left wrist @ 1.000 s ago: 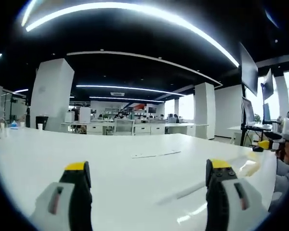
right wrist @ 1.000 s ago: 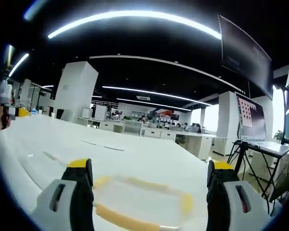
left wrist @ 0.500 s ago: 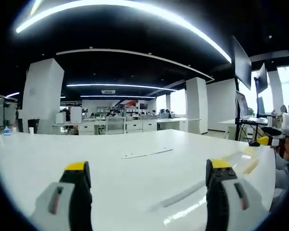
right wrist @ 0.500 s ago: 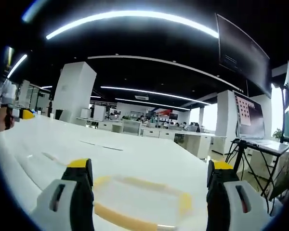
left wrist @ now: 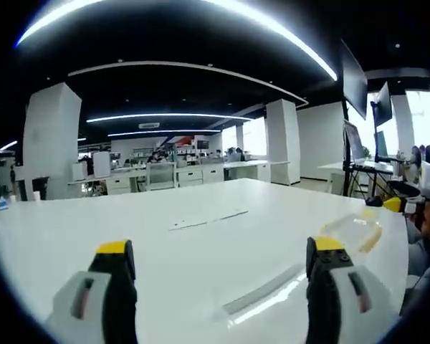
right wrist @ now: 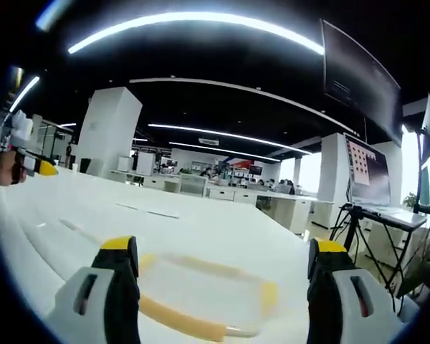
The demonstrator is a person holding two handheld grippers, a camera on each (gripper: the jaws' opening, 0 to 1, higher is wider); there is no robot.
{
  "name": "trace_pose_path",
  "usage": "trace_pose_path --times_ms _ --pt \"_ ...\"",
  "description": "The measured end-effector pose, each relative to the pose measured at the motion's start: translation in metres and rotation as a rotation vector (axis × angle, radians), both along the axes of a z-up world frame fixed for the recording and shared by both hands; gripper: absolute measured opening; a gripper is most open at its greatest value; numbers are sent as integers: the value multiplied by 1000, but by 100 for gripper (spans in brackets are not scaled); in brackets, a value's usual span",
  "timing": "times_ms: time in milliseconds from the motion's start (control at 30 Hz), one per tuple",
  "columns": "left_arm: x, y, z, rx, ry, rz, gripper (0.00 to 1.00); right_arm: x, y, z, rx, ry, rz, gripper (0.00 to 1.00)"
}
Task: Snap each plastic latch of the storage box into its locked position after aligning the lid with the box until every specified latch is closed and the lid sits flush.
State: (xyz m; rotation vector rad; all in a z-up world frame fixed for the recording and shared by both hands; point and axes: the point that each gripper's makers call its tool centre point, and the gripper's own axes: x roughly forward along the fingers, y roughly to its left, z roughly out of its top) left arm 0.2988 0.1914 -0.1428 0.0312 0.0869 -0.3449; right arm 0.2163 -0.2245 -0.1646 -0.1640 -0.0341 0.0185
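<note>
One broad white table (left wrist: 201, 236) spreads across the lower half of the left gripper view and runs on through the right gripper view (right wrist: 222, 236), in an open office with white square pillars (left wrist: 51, 140) and long curved ceiling light strips (right wrist: 193, 21).

Large dark monitors on stands (right wrist: 362, 72) hang in the upper right of the right gripper view, with a lit screen (right wrist: 365, 175) on a tripod below them at right.

The clear plastic storage box with yellow latches (right wrist: 208, 301) lies on the table in the lower centre of the right gripper view, between that gripper's jaws and just ahead of them; its pale yellow rim pieces blur along the near and right edges. In the left gripper view the same box (left wrist: 358, 229) sits at centre right, near the table's edge.

The left gripper (left wrist: 218, 287) has its grey, yellow-tipped jaws spread wide over bare tabletop, pinching nothing. The right gripper (right wrist: 218, 287) likewise has its jaws set wide apart and empty, one on either side of the box in the picture.

A thin flat strip (left wrist: 204, 218) lies mid-table in the left gripper view.
</note>
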Motion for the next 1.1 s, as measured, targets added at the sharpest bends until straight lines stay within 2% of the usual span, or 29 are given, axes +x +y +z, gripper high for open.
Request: trace_pose_path --times_ms 333,667,733,833,1100 --pt "4 -19 -8 65 53 -69 100 -1 -6 -3 2 6 -11 99" --pt "9 -29 -15 84 89 -112 100 0 -6 -7 -13 19 -13 100" --pt "10 -33 -15 90 90 -127 100 0 -6 -7 -16 21 -15 100" --pt "12 -40 -10 119 59 -154 100 0 -7 -9 -13 27 -19 100" --pt "17 -56 -8 141 67 -209 100 -3 -9 -10 -22 29 -26 100"
